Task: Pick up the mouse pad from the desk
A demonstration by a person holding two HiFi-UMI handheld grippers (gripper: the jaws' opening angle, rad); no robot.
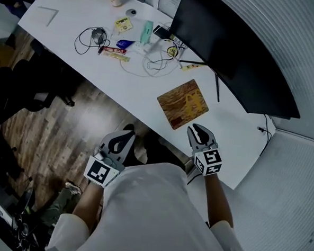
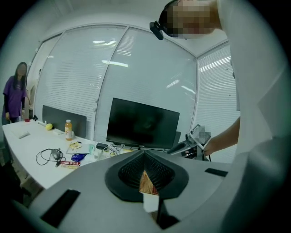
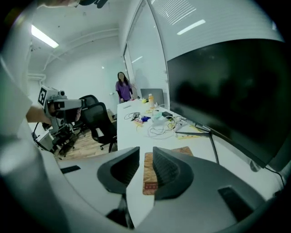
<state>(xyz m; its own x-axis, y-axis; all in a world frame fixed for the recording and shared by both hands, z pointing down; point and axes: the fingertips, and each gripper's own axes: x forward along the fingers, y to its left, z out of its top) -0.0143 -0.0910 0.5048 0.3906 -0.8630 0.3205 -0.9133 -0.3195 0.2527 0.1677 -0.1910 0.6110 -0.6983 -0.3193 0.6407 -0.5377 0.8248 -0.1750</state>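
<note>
1 mouse pad (image 1: 183, 104): brown patterned rect | L fingers (image 2: 129, 172) shut, empty | R fingers (image 3: 170, 170) ajar, empty

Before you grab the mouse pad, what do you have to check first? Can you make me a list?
1. Mouse pad lies flat on the desk, in plain view: ok.
2. Nothing sits on the mouse pad: ok.
3. Right gripper jaws apart and empty: ok, though the gap is narrow.
4. Right gripper at the mouse pad's edge: not ok. It is close to the near edge but not on it.
5. Left gripper out of the way: ok. It is shut and off the desk's edge, over the floor.
6. A raised edge to pinch: cannot tell.
</note>
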